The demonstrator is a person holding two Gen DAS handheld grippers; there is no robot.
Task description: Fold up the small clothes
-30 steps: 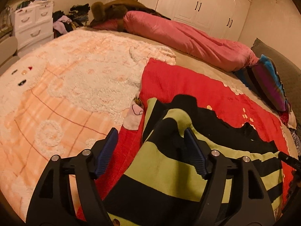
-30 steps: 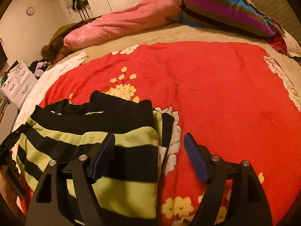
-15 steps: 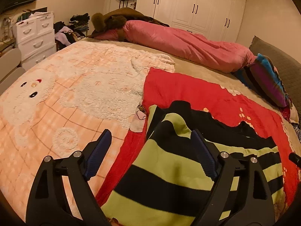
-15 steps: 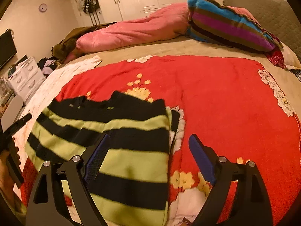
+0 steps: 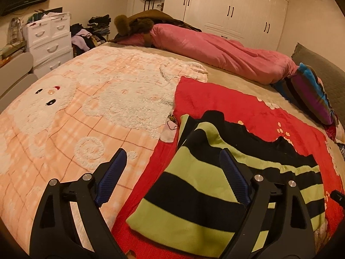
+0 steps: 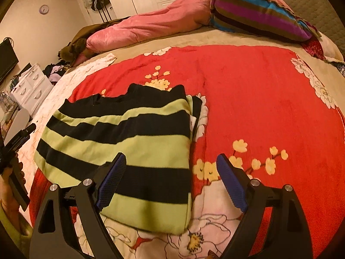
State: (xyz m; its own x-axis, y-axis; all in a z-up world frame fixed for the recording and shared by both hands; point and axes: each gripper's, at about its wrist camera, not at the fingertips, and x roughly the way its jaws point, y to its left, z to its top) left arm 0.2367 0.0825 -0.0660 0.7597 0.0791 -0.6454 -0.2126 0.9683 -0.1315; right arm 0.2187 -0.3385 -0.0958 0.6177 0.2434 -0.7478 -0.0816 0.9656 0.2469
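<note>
1. Both of my grippers hover above the bed, pointing forward and slightly down. My left gripper (image 5: 172, 161) hangs over the near-left edge of the folded green-and-black striped knit garment (image 5: 207, 177); my right gripper (image 6: 171, 165) hangs over its near-right edge.
2. Left-gripper fingers (image 5: 112, 177) are spread wide, holding nothing and touching nothing; one blue ribbed pad lies over the peach-and-white fleece blanket with a bear face (image 5: 71, 112), the other over the striped garment.
3. Right-gripper fingers (image 6: 231, 185) are likewise spread wide and empty; one pad is over the garment, the other over the red plush blanket printed with yellow and white flowers (image 6: 248, 90).
4. The striped garment lies folded into a rough rectangle on the red blanket, its black neckline edge farthest from me.
5. At the left margin of the right wrist view, my left hand (image 6: 10, 194) grips the left tool's dark body, which bears small lettering too blurred to read.
6. A rolled pink quilt (image 5: 220, 51) and a multicolour striped pillow (image 6: 254, 13) lie along the far side of the bed.
</note>
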